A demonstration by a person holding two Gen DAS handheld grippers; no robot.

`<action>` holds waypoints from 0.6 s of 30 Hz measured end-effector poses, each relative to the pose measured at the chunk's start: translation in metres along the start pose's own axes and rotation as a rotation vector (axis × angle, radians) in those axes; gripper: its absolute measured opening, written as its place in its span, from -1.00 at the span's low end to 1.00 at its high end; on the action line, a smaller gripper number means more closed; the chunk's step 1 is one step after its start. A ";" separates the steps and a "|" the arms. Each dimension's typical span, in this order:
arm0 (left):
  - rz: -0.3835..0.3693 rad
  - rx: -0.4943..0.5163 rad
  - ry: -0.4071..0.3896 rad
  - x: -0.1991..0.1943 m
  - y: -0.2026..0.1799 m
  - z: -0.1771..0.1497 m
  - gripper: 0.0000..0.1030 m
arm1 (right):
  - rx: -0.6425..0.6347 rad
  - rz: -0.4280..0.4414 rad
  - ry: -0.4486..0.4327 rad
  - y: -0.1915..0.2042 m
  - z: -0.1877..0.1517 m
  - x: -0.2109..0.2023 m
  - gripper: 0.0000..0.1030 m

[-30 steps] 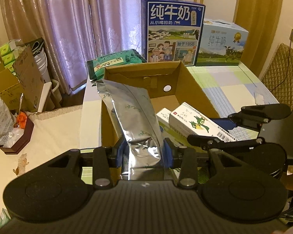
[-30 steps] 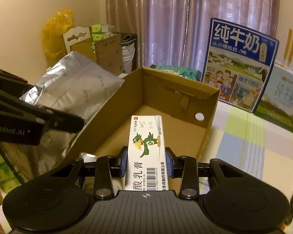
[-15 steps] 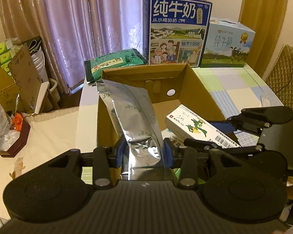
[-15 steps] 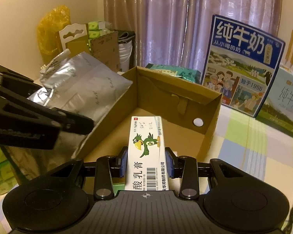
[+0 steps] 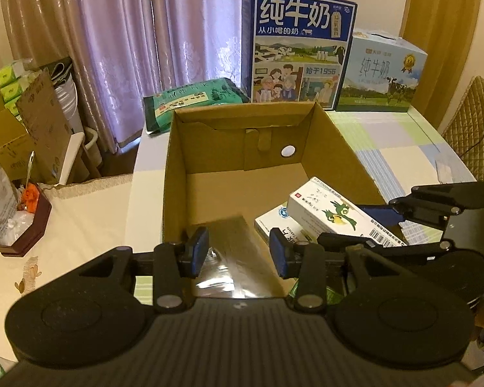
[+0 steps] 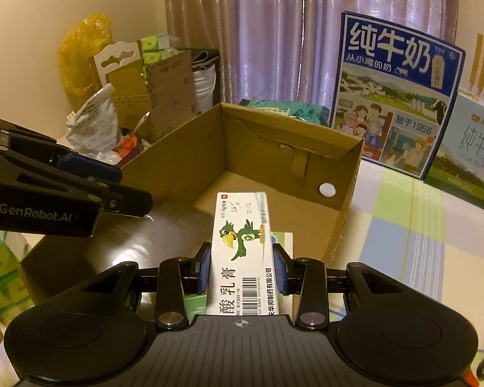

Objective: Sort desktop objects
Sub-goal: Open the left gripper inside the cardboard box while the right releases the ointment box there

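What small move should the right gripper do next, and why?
Probably lower and open the right gripper: it is shut on the ointment box over the cardboard box, while the open left gripper has the foil bag lying inside.

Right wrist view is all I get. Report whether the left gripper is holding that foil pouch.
Observer: No. The left gripper is open, pads apart; the foil pouch lies flat on the cardboard box floor.
Operator: Describe what sits under my parrot carton.
Observer: The parrot carton, clamped in the right gripper, overlaps a white box with a blue logo in the box; contact unclear.
Operator: Check the table's right side.
Observer: A quilted chair back stands beside it.
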State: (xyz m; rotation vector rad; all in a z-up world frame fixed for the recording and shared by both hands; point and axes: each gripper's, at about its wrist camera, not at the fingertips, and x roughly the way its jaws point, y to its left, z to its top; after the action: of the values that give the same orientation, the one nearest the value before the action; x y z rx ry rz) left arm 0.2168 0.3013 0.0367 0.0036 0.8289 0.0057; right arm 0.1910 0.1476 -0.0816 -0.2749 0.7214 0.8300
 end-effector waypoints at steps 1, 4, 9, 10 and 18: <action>0.000 -0.001 0.000 -0.001 0.000 -0.001 -0.31 | 0.004 0.002 0.001 0.001 0.000 0.000 -0.31; 0.003 -0.003 -0.001 -0.004 0.003 -0.003 -0.31 | 0.016 0.010 0.000 0.003 0.002 -0.002 -0.31; 0.008 -0.007 0.000 -0.007 0.005 -0.006 -0.31 | 0.015 0.009 -0.005 0.005 0.005 -0.004 -0.31; 0.008 -0.008 0.000 -0.008 0.005 -0.007 -0.31 | 0.016 0.008 -0.006 0.005 0.005 -0.004 -0.31; 0.014 -0.005 0.001 -0.010 0.007 -0.010 -0.31 | 0.022 0.013 -0.012 0.006 0.006 -0.005 -0.31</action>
State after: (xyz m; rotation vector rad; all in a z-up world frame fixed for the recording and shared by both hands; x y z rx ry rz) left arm 0.2027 0.3081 0.0378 0.0050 0.8294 0.0207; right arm 0.1868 0.1519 -0.0732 -0.2459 0.7215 0.8346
